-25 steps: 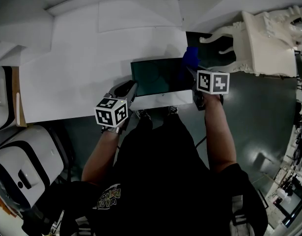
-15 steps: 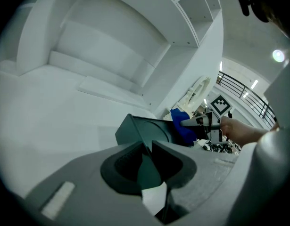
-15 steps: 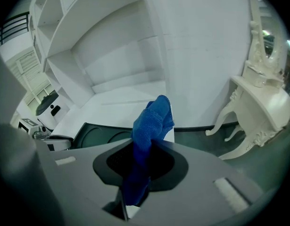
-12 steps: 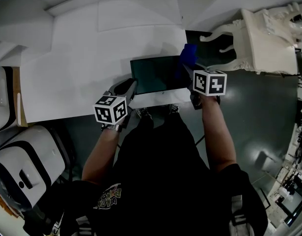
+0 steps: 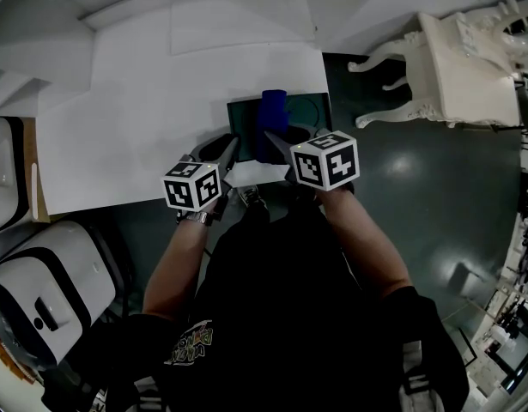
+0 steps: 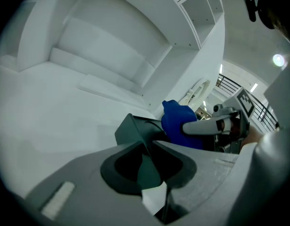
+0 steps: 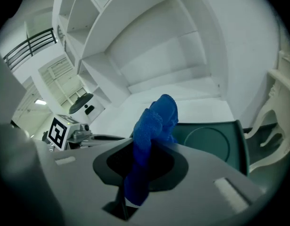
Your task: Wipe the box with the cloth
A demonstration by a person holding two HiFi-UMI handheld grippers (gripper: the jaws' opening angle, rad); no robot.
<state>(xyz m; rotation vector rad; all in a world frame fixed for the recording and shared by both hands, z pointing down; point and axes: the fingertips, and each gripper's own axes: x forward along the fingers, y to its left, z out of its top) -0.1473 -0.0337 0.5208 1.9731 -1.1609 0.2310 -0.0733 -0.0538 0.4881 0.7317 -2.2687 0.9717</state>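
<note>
Jaws of the left gripper (image 6: 148,147) are clamping the near-left corner wall of the box (image 6: 130,128), with the thin dark green edge sitting right between them. Jaws of the right gripper (image 7: 149,149) are pinching the blue cloth (image 7: 156,119) tight. The cloth is sticking up and forward out of the jaws in a bunched fold.

In the head view, the box (image 5: 245,120) is sitting on the white table (image 5: 143,127), at its near edge, close to the right corner. The box is dark green, low and flat. The right gripper view is showing a round embossed ring on its top face (image 7: 215,142).

The cloth (image 5: 273,112) is hanging over the middle of the box's top. The right gripper (image 5: 277,141) is reaching in from the near side, and the left gripper (image 5: 227,151) is holding just beside it at the box's left end. The left gripper view is showing the cloth (image 6: 175,124) low against the box's top, but I cannot tell whether it is touching.

A white ornate chair (image 5: 461,58) is standing on the dark floor (image 5: 435,187), right of the table and apart from it. White shelves (image 7: 135,36) are rising behind the table.
</note>
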